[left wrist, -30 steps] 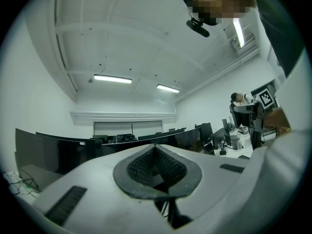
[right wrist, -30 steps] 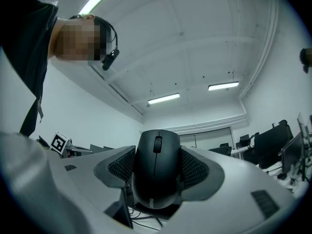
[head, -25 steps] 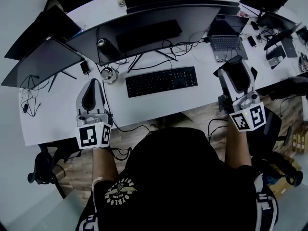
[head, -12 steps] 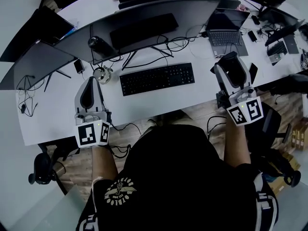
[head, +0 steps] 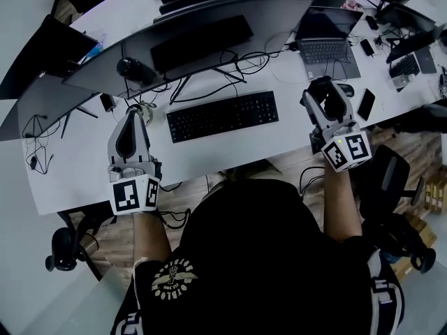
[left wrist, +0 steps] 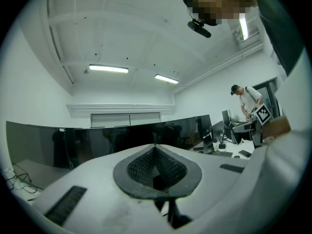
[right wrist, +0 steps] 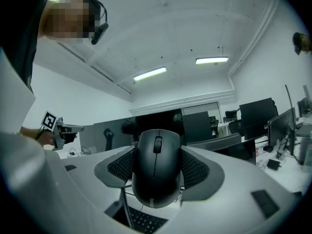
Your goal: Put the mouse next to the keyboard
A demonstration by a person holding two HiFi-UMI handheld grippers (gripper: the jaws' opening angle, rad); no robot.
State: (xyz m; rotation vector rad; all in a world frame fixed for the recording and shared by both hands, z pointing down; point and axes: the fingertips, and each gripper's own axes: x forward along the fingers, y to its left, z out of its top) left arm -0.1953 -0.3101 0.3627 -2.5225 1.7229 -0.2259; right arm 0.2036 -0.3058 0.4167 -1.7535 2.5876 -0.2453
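The white tabletop (head: 230, 152) spreads ahead of both claws, and the wide curved monitor (head: 209, 19) stands beyond them at its far side. The black keyboard (head: 222, 116) lies flat between the two claws, to the right of the left one and to the left of the right one, with a bare strip of tabletop between its right end and the right claw.

The right claw (head: 320, 89) is clamped on the black mouse (right wrist: 156, 172). In the right gripper view the ribbed pads press the mouse's two flanks, its scroll wheel faces the camera, and its rounded end hangs below the jaws. A corner of the keyboard shows under it, so the mouse appears to be held clear of the tabletop and not yet resting on it. The left claw (head: 131, 121) sits off the keyboard's left end with its jaws together and nothing between them. It looks to have no part in this step.

As I judge it, the pick-up is done and the carry is well on. The mouse is near the keyboard's right end but in the air. What remains is to lower it onto that bare strip just left of the right claw, beside the keyboard, open the jaws and draw the claw away.
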